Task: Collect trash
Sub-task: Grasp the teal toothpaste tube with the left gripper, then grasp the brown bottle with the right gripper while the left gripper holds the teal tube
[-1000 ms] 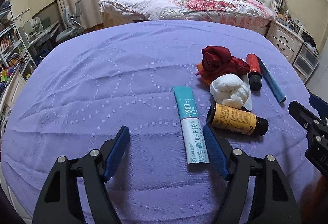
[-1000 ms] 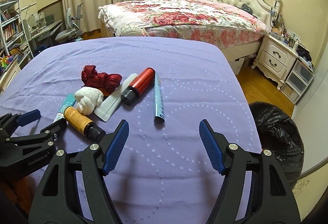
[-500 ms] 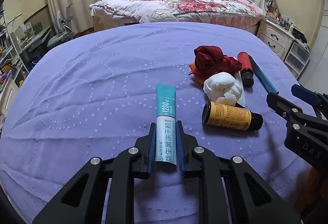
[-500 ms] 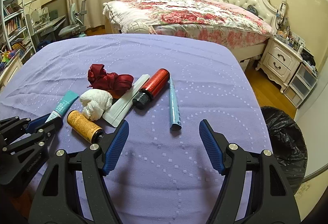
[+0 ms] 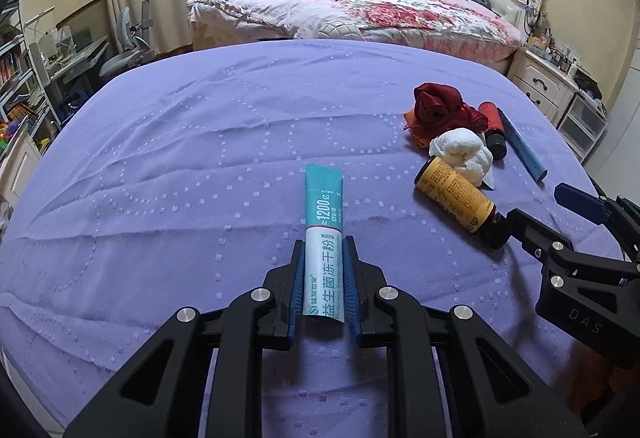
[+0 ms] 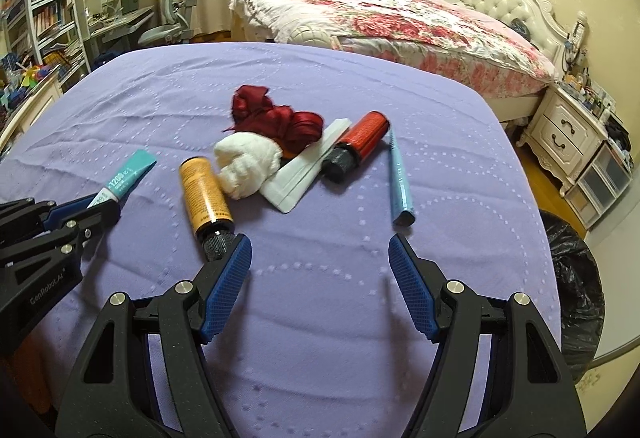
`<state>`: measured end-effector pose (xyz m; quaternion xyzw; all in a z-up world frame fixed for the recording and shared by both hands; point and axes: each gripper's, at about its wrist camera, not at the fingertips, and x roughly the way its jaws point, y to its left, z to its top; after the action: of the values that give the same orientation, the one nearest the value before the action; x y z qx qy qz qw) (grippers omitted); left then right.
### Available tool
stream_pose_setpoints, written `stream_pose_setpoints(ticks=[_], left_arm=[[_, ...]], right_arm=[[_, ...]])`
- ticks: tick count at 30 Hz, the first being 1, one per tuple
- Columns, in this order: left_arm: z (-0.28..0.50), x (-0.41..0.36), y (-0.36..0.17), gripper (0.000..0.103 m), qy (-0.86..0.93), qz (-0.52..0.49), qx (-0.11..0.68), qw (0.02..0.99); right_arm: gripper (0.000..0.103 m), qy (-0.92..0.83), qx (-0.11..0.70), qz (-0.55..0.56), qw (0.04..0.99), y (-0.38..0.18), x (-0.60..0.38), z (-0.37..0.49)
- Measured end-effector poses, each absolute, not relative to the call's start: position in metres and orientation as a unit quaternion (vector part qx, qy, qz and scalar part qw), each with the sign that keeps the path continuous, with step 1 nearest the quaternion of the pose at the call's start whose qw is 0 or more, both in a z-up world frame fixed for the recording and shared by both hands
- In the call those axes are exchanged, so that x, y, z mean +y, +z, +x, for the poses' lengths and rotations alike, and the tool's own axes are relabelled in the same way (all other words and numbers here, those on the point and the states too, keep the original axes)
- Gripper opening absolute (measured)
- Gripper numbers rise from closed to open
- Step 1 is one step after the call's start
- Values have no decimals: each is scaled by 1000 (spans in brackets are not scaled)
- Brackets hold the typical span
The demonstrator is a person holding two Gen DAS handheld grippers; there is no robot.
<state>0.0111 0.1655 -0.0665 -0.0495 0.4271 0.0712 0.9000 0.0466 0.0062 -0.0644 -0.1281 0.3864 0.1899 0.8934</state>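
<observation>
My left gripper (image 5: 323, 280) is shut on a teal-and-white sachet (image 5: 324, 226) that lies on the purple cloth (image 5: 200, 157); the sachet also shows in the right wrist view (image 6: 128, 177). My right gripper (image 6: 320, 278) is open, its left finger beside the black cap of an orange bottle (image 6: 204, 193). Beyond lie a white tissue wad (image 6: 248, 161), a dark red ribbon bundle (image 6: 276, 117), a white packet (image 6: 312, 169), a red bottle (image 6: 360, 141) and a light blue stick (image 6: 400, 181).
A black trash bag (image 6: 572, 290) stands on the floor off the table's right edge. A bed (image 5: 360, 5) and white nightstand (image 6: 568, 129) are behind. A desk, chair and shelves (image 6: 48, 21) stand at the far left.
My left gripper closed on the teal sachet and keeps hold of it. My right gripper moved forward and left, up to the orange bottle's cap.
</observation>
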Motion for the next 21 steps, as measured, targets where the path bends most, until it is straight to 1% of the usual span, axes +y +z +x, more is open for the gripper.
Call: stream_pose_setpoints(ticks=[5, 9, 13, 14, 15, 17, 19, 21], left_arm=[[6, 178, -66, 19, 83, -55, 424, 900], [2, 190, -65, 19, 99, -58, 419, 901], [-1, 200, -65, 19, 111, -65, 416, 900], [-2, 202, -65, 19, 113, -66, 415, 900], [-3, 205, -64, 19, 115, -67, 414, 901], [-4, 208, -64, 19, 119, -67, 411, 901], [-4, 212, -64, 19, 121, -69, 410, 901], [-5, 215, -64, 19, 122, -72, 410, 901]], right_arm=[[69, 194, 381, -134, 894, -62, 13, 39], [63, 198, 374, -126, 897, -53, 15, 37], [54, 218, 373, -126, 893, -48, 26, 33], [49, 224, 376, -127, 890, -49, 30, 33], [47, 229, 379, -129, 887, -50, 32, 33], [37, 242, 390, -130, 879, -54, 39, 32], [31, 256, 400, -131, 870, -58, 47, 33], [31, 258, 401, -135, 868, -61, 51, 32]])
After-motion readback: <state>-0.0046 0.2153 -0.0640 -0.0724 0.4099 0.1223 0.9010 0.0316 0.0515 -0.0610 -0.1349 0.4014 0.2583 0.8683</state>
